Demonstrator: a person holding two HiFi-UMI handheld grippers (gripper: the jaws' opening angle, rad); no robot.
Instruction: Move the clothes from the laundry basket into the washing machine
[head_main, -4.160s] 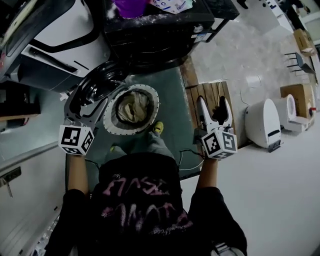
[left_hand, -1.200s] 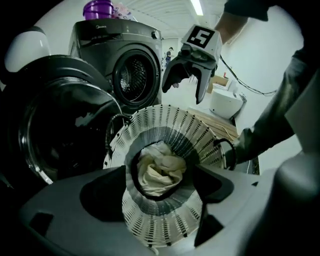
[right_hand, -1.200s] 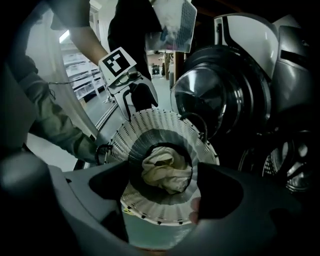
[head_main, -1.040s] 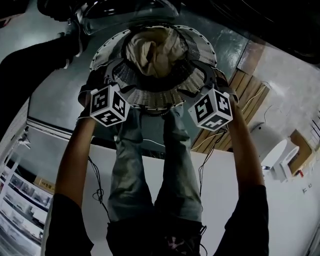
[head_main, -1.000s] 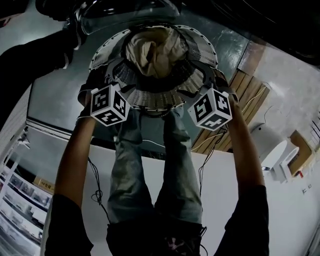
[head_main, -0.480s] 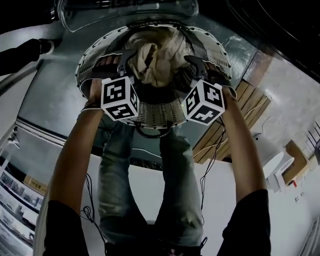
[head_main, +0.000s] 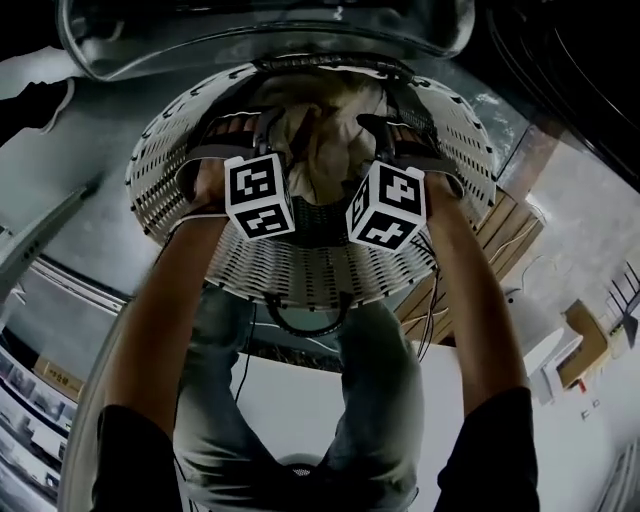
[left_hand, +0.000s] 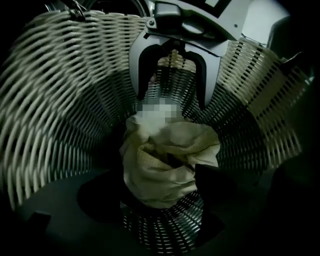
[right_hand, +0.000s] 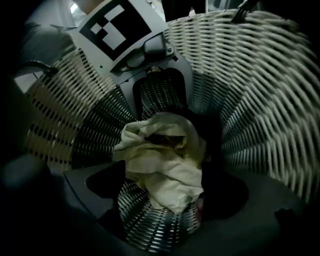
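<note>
A white wicker laundry basket (head_main: 300, 280) stands on the floor in front of me. One crumpled cream cloth (head_main: 325, 150) lies at its bottom on the dark base. Both grippers reach steeply down inside the basket. My left gripper (head_main: 262, 128) is at the cloth's left and my right gripper (head_main: 385, 130) at its right, facing each other. In the left gripper view the cloth (left_hand: 167, 165) lies just beyond my open jaws (left_hand: 160, 200), untouched. In the right gripper view the jaws (right_hand: 160, 200) are opening, with the cloth (right_hand: 162, 165) between them and not pressed.
The washing machine's open round door (head_main: 200, 50) lies just past the basket's far rim. The wicker wall (left_hand: 60, 100) closes in on all sides of both grippers. A wooden pallet (head_main: 510, 230) lies to the right, and my legs stand below the basket.
Both grippers have sunk from the basket's near rim down inside it, closing in on the cream cloth from either side. The basket now fills more of the head view.
</note>
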